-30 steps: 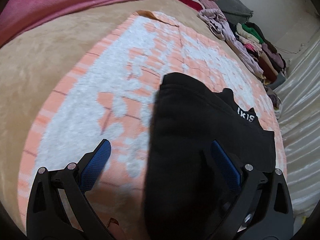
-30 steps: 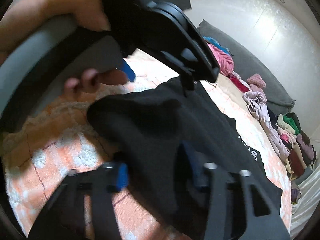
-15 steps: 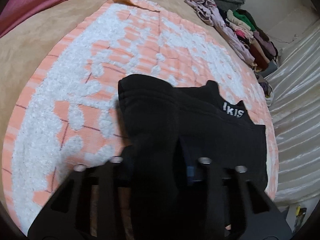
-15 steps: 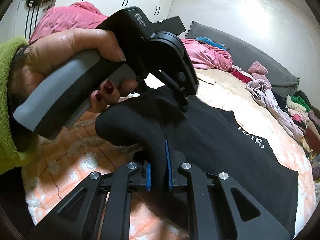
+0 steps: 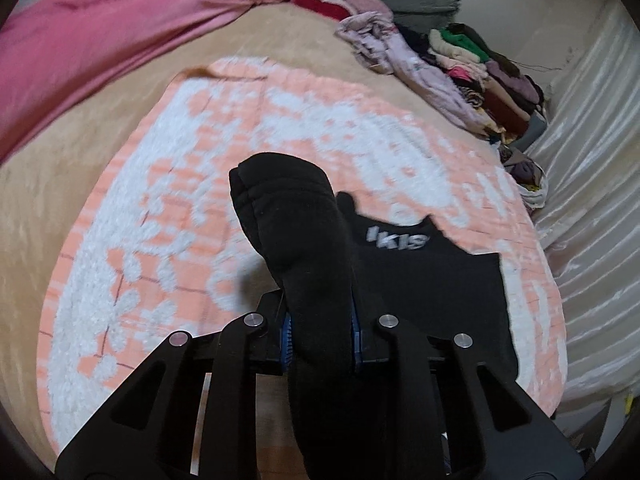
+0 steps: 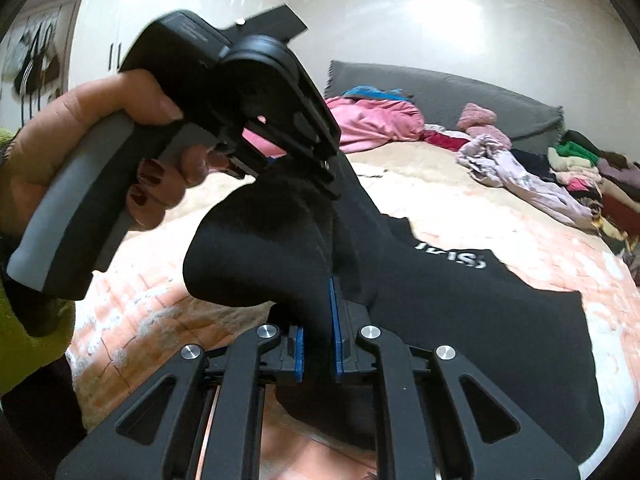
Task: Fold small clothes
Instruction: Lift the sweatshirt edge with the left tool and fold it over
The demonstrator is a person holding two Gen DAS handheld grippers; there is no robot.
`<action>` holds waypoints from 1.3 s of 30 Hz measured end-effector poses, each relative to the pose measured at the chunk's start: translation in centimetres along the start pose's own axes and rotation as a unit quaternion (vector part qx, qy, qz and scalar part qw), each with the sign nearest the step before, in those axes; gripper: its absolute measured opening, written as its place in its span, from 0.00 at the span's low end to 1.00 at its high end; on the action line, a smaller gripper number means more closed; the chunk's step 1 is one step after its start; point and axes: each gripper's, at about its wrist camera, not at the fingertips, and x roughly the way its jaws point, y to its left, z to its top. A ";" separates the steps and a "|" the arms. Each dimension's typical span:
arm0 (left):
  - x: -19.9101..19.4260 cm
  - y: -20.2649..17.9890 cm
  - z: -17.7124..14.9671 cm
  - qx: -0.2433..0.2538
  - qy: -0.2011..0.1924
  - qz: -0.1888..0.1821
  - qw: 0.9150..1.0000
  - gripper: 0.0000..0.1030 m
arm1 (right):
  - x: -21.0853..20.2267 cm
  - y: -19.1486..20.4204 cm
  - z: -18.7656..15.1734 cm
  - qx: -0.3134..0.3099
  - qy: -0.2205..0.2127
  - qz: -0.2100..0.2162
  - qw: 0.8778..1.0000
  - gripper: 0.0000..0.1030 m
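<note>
A black garment (image 5: 420,280) with white lettering lies partly on an orange-and-white towel (image 5: 192,208), its near edge lifted off it. In the left wrist view my left gripper (image 5: 320,332) has its jaws closing, blue pads pressing a thick fold of that black cloth. In the right wrist view my right gripper (image 6: 318,332) is shut on another bunch of the same garment (image 6: 460,312). The left gripper (image 6: 330,178), held by a hand (image 6: 100,132), hangs just above and left of it, gripping the cloth too. The fold hides both grippers' fingertips.
The towel lies on a beige bed cover (image 5: 60,184). A pink blanket (image 5: 100,40) is bunched at the far left. A pile of mixed clothes (image 5: 472,64) runs along the far right edge, beside a pale curtain (image 5: 592,200). A grey headboard (image 6: 460,92) stands behind.
The left gripper went from wide open over the garment to shut on a fold. The right one also shut on the cloth. Both have risen, lifting the near edge.
</note>
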 end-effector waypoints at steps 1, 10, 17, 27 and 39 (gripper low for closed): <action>-0.1 -0.9 0.1 0.006 -0.002 -0.001 1.000 0.12 | -0.4 -0.4 0.0 0.007 -0.004 -0.002 1.000 0.09; 0.8 -9.5 0.7 0.067 -0.002 -0.005 0.998 0.12 | -4.4 -5.9 -1.2 0.081 -0.038 -0.028 0.996 0.09; 2.9 -14.3 0.2 0.089 0.012 -0.009 0.996 0.12 | -6.5 -8.6 -2.7 0.115 -0.050 -0.053 0.991 0.09; 5.9 -18.5 -0.4 0.121 0.034 0.005 0.992 0.12 | -7.7 -11.6 -4.7 0.154 -0.048 -0.068 0.984 0.09; 8.5 -20.0 -1.5 0.132 0.044 0.010 0.990 0.12 | -7.8 -13.4 -5.9 0.189 -0.033 -0.070 0.979 0.09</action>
